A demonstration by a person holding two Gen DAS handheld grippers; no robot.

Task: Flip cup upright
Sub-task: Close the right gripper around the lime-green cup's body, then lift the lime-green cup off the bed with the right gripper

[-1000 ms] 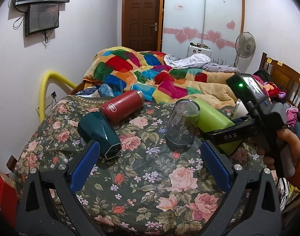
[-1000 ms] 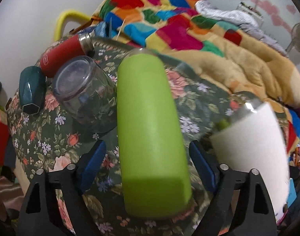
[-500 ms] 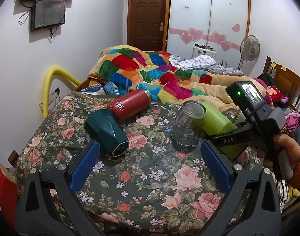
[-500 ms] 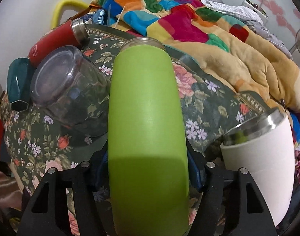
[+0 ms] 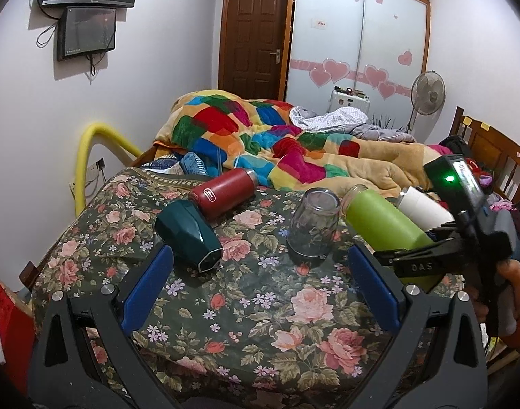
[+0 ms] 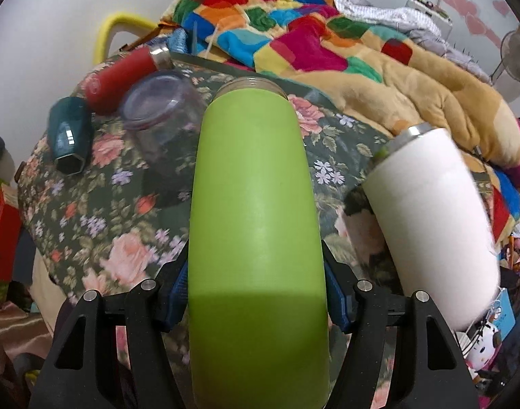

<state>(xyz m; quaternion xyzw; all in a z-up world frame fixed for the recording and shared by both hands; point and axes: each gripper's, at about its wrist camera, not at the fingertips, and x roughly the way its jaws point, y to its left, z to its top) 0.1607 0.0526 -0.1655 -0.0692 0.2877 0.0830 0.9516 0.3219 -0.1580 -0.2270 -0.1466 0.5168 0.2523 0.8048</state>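
Observation:
A lime-green cup (image 6: 256, 204) lies on its side on the floral-cloth table (image 5: 260, 306), its metal-rimmed mouth pointing away from me. My right gripper (image 6: 256, 293) is shut on its body near the base; the blue pads press both sides. The cup also shows in the left wrist view (image 5: 379, 221), with the right gripper (image 5: 413, 266) clamped on it. My left gripper (image 5: 260, 283) is open and empty above the near part of the table.
A clear glass jar (image 5: 312, 226) stands mouth-down beside the green cup. A red flask (image 5: 222, 194) and a teal cup (image 5: 188, 235) lie on their sides at the left. A white cup (image 6: 433, 221) lies at the right. A quilt-covered bed (image 5: 294, 150) is behind.
My right gripper has closed on the green cup, which was between open jaws a second ago. The left gripper has pulled back and risen a little.

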